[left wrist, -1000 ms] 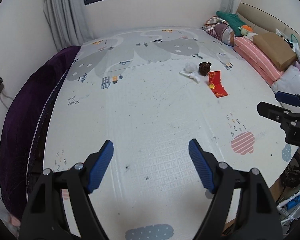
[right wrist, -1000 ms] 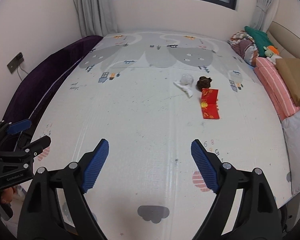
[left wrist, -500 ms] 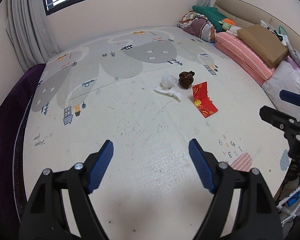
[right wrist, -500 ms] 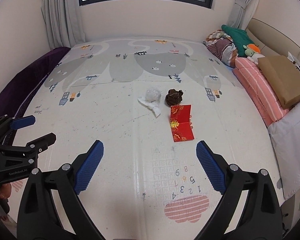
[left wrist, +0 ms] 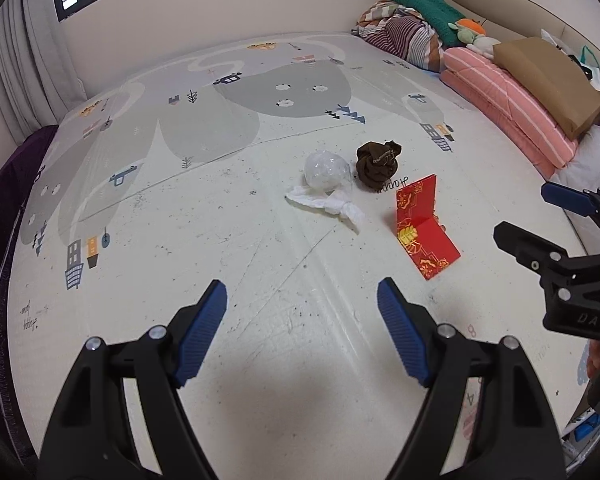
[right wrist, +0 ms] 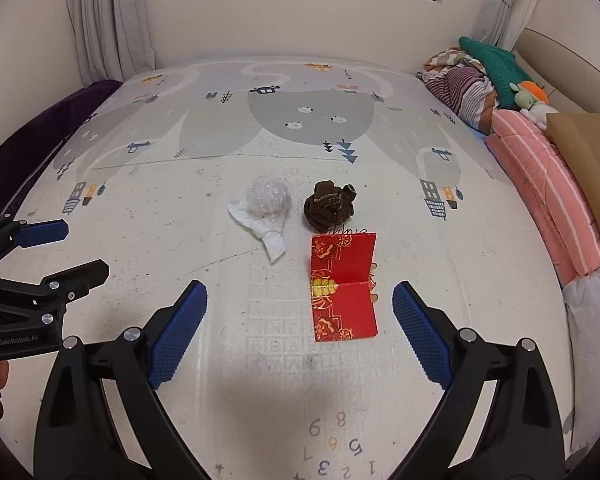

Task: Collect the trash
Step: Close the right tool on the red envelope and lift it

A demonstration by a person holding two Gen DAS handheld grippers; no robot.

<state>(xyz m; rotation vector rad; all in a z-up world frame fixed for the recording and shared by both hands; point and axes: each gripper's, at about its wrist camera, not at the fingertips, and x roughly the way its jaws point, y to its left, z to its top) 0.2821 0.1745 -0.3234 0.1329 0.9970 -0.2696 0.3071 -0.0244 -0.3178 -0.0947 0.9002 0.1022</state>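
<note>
Both tools gaped empty, right tool (right wrist: 300, 332) just widened above folded red paper envelope (right wrist: 343, 286), left tool (left wrist: 302, 330) short of crumpled white tissue (left wrist: 326, 200), dark brown wad (left wrist: 378, 165), possibly cloth, beyond

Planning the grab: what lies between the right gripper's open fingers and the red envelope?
Only bare play mat; in the right wrist view nothing separates the right gripper from the red envelope.
</note>
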